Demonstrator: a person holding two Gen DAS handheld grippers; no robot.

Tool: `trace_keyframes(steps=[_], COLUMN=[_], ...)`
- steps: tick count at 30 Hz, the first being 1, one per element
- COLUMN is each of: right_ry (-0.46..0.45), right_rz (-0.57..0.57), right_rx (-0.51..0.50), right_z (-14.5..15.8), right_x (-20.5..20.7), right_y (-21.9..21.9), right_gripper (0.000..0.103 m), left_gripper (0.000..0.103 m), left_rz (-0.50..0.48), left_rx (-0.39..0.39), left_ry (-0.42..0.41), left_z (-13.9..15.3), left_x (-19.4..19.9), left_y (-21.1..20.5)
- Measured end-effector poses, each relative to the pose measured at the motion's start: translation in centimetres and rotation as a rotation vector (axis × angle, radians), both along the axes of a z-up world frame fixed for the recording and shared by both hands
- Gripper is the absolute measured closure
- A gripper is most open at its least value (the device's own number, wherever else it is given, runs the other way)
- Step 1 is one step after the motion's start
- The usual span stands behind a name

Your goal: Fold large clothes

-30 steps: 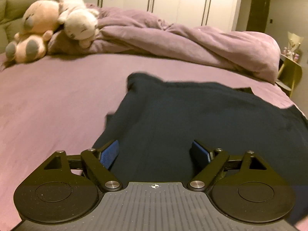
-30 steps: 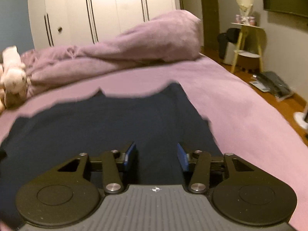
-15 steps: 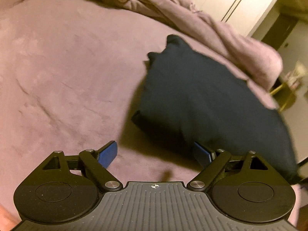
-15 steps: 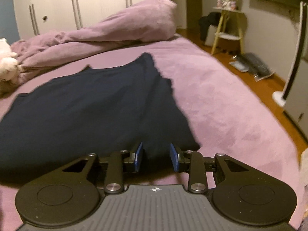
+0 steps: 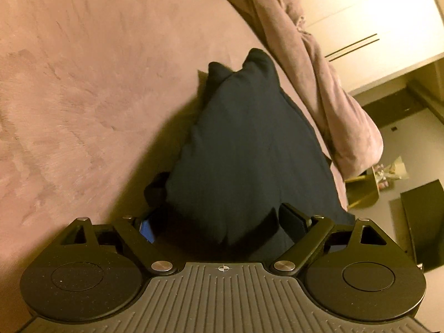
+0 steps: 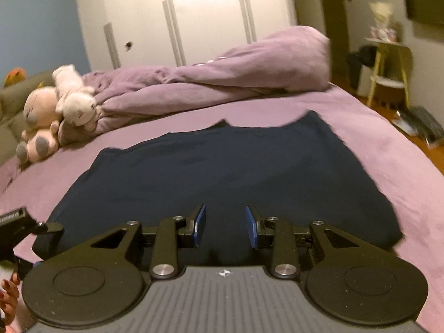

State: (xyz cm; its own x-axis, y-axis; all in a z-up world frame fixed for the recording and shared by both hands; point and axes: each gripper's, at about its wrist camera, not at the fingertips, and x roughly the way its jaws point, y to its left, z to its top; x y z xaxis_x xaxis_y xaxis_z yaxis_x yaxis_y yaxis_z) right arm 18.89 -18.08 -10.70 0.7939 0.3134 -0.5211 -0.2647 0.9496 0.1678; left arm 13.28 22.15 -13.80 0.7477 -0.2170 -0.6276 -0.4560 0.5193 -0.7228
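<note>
The dark navy garment (image 6: 222, 166) lies spread flat on the purple bed (image 6: 388, 152), taking up the middle of the mattress in the right wrist view; its far edge shows two small raised points, and its near edge runs under the camera. In the left wrist view the same garment (image 5: 244, 152) is seen tilted, with a bunched fold at its near left corner.

The right claw (image 6: 225, 226) hovers over the near part of the cloth, its blue pads partly parted with a clear gap and nothing pinched between them. The left claw (image 5: 219, 224) stands wide, its fingers on either side of the garment's near edge; cloth lies between them, but the pads do not press on it.

No containers are visible. Beyond the garment a rumpled purple duvet (image 6: 236, 75) is heaped along the far side of the bed, and two plush toys (image 6: 55, 108) sit at its left end, well apart from the cloth. White wardrobe doors (image 6: 180, 19) stand behind. To the right, off the bed, is a small yellow side table (image 6: 388, 63) carrying small objects too blurred to tell. A person's fingers (image 6: 9, 297) show at the lower left corner, beside the other claw's body.
</note>
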Motion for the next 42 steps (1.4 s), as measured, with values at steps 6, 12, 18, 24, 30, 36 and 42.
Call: trace_keyframes(steps=[6, 12, 18, 24, 30, 36, 42], right_ry=[-0.026, 0.019, 0.032, 0.012, 0.007, 0.039, 0.048], right_rz=[0.110, 0.147, 0.131, 0.149, 0.084, 0.123, 0.148], right_rx=[-0.069, -0.129, -0.222, -0.293, -0.246, -0.330, -0.233], right_z=[-0.8, -2.5, -3.9, -5.5, -2.7, -4.9, -3.9], right_x=[1.1, 1.7, 1.8, 1.5, 1.3, 1.2, 1.7], right_y=[5.5, 8.8, 10.6, 11.3, 10.1, 10.5, 8.6], right_gripper=[0.072, 0.072, 0.078, 0.079, 0.097, 0.103, 0.103], left_gripper=[0.033, 0.043, 0.040, 0.038, 0.044, 0.048, 0.051], left_rz=[0.028, -0.001, 0.000, 0.014, 0.022, -0.002, -0.043], left_rx=[-0.102, -0.069, -0.081, -0.100, -0.112, -0.058, 0.046], left_ry=[-0.013, -0.059, -0.060, -0.040, -0.030, -0.010, -0.002], left_z=[-1.3, -0.3, -0.8, -1.4, -1.0, -0.1, 2.4], left_x=[0.2, 0.3, 0.6, 0.8, 1.0, 1.4, 1.8], left_y=[1.5, 1.5, 1.4, 1.5, 1.9, 1.3, 0.4])
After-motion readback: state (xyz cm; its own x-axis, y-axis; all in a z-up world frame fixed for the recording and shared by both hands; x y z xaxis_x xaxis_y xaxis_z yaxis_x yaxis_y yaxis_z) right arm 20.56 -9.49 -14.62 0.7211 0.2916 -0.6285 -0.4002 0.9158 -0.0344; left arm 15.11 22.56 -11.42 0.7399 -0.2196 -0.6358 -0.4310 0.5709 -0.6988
